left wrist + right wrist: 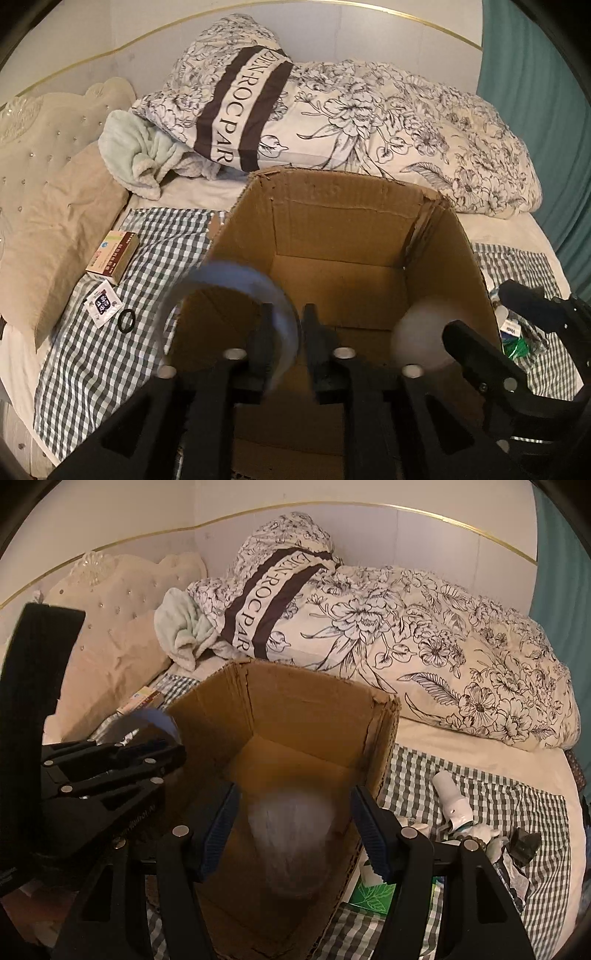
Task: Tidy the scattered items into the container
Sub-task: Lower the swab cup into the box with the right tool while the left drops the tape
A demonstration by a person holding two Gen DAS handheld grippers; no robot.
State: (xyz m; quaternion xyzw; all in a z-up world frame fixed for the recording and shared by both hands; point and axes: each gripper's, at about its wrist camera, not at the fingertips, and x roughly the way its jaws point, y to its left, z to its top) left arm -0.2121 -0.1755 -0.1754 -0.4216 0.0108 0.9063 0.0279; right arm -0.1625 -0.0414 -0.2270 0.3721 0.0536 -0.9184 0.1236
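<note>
Drop step: left gripper (286, 332) parted, blurred ring (236, 295) loose between its jaws above the box (447, 258). Right gripper (295, 823) wide, blurred pale object (291, 834) apparently falling free. Next: fetch the small carton (112, 256) at far left.

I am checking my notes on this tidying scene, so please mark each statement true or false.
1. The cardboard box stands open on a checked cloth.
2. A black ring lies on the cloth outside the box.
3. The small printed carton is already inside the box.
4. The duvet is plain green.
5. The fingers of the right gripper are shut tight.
1. True: the cardboard box is open on the checked cloth.
2. True: the black ring lies on the cloth, beside the box.
3. False: the small printed carton lies on the cloth next to the beige pillow.
4. False: the duvet is white with dark flowers.
5. False: the right gripper has its fingers apart, with a blurred white thing between them over the box.
</note>
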